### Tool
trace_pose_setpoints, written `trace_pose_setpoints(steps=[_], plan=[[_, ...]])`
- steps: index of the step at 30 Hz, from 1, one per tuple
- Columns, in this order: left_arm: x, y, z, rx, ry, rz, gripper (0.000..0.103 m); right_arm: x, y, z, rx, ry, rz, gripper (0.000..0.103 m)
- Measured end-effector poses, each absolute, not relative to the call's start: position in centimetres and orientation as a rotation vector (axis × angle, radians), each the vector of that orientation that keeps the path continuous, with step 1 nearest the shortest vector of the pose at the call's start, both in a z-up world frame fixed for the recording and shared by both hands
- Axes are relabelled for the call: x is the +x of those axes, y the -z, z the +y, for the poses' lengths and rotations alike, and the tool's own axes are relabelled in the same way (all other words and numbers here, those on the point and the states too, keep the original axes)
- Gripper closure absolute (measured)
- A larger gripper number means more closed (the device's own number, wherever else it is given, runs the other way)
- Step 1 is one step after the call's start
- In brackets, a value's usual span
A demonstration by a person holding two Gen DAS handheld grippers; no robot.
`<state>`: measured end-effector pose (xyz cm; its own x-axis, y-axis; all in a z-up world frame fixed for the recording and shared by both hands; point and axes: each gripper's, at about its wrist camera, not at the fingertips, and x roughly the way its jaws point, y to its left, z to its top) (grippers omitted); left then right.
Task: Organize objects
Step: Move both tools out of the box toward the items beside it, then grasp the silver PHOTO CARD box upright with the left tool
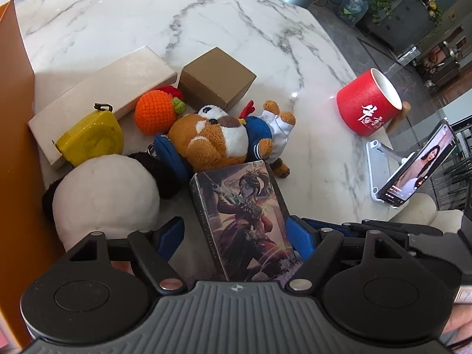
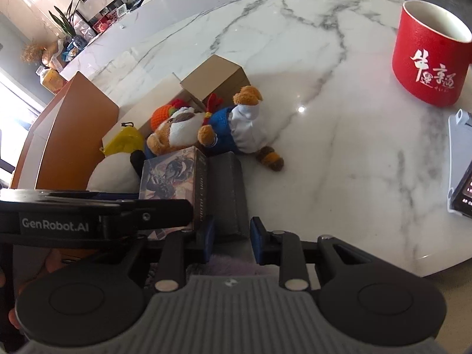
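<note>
Brown plush dog (image 1: 212,138) crowds your illustrated card box (image 1: 247,224), loose between the open left gripper (image 1: 236,236); your right gripper (image 2: 231,236) clamps a grey block (image 2: 228,194).

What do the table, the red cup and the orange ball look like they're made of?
Table: polished marble or a lookalike, white with grey veins and glossy glints.
Red cup: probably ceramic, matte speckled outside, smooth white inside.
Orange ball: crocheted yarn, visible stitches.

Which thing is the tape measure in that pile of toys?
Find the tall orange board at the marble table's left edge. Beside it lies a long cream box; the tape measure leans against that. It is the only shiny yellow hard case among the toys.
</note>
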<state>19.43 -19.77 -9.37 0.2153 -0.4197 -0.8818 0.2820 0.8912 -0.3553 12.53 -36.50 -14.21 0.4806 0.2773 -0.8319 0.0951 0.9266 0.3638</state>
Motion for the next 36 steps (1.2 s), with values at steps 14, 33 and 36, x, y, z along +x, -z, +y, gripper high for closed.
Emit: trace_pose_setpoints(steps=[14, 33, 36], plan=[[18.7, 6.6, -18.9, -0.15, 0.517, 1.186, 0.07, 12.2, 13.7, -35.4, 0.34, -0.1, 1.066, 0.081], [18.1, 6.0, -19.9, -0.266, 0.552, 1.196, 0.058, 12.1, 13.5, -34.8, 0.29, -0.114, 1.051, 0.082], [18.4, 6.2, -19.9, -0.27, 0.545, 1.209, 0.046, 12.0, 13.3, -34.7, 0.283, -0.127, 1.042, 0.08]])
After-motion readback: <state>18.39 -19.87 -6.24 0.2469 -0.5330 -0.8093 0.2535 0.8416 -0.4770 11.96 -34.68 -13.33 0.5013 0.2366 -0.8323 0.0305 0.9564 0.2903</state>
